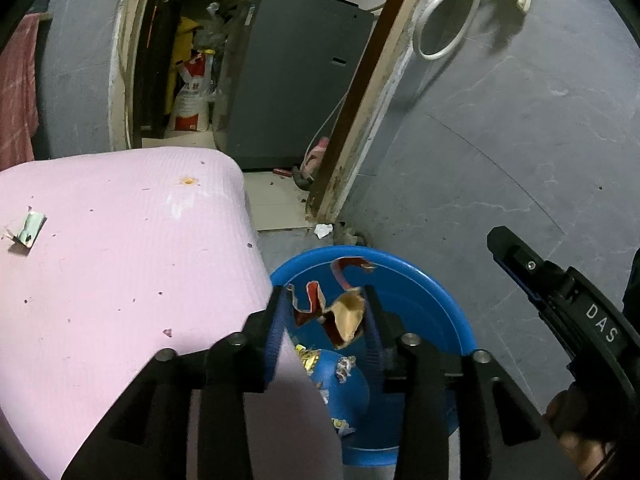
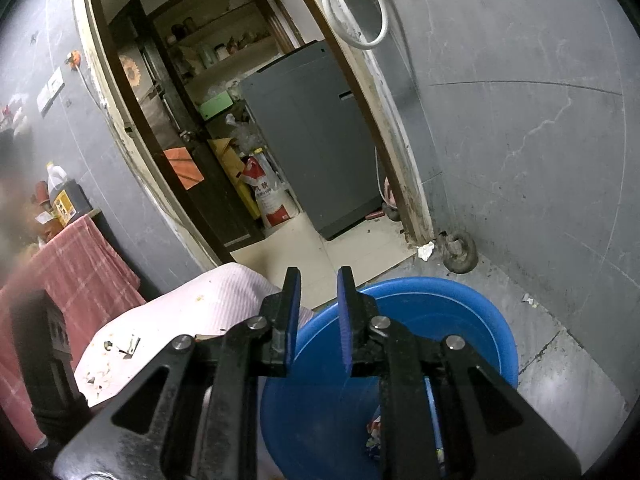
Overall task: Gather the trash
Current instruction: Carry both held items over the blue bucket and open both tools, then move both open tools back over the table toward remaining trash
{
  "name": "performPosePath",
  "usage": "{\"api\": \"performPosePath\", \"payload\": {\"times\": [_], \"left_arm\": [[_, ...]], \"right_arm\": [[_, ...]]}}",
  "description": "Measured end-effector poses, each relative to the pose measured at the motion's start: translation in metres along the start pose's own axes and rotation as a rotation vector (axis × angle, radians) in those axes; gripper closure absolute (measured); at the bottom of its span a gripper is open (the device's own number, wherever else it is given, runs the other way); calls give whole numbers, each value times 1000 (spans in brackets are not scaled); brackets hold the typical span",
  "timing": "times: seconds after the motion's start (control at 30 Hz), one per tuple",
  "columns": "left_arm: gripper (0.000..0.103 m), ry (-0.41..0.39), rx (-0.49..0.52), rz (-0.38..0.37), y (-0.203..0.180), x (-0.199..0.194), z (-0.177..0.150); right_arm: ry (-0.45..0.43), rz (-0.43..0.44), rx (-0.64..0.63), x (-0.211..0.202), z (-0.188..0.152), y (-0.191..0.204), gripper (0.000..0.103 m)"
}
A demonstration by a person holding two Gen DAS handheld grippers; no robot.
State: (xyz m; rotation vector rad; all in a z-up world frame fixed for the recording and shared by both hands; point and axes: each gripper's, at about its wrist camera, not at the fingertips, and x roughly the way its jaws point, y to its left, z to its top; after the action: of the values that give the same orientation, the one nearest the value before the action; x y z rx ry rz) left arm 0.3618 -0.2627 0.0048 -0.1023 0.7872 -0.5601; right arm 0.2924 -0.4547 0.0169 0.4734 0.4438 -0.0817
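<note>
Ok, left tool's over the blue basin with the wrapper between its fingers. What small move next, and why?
Probably lift the left tool slightly, jaws as they are. The red wrapper seems loose between its fingers above the blue basin, so it should drop in; a pale green scrap waits on the pink mat.

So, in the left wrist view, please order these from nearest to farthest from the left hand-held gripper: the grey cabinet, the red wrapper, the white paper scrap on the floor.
1. Red wrapper: between the fingers of the left hand-held gripper, above the blue basin.
2. White paper scrap: on the floor beyond the basin, by the door frame.
3. Grey cabinet: farthest, through the doorway.
</note>
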Motion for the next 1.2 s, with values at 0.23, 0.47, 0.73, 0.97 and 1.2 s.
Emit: {"api": "performPosePath", "payload": {"times": [0.23,0.47,0.73,0.97,1.2], "left_arm": [[54,-28,-11,4,5,-14,1],[45,-114,-32,19,15,-43,5],[14,-310,-64,128,39,-94,9],[2,-462,-71,246,64,-141,3],[2,-551,-70,355,87,-180,-8]], "right_arm": [[-14,-34,-32,0,-2,6,77],[-69,-18,-78,-7,-2,17,57],[-230,84,-113,-36,-2,37,18],[-335,159,-191,-58,-10,65,0],[-395,229,-286,-72,-21,104,0]]}}
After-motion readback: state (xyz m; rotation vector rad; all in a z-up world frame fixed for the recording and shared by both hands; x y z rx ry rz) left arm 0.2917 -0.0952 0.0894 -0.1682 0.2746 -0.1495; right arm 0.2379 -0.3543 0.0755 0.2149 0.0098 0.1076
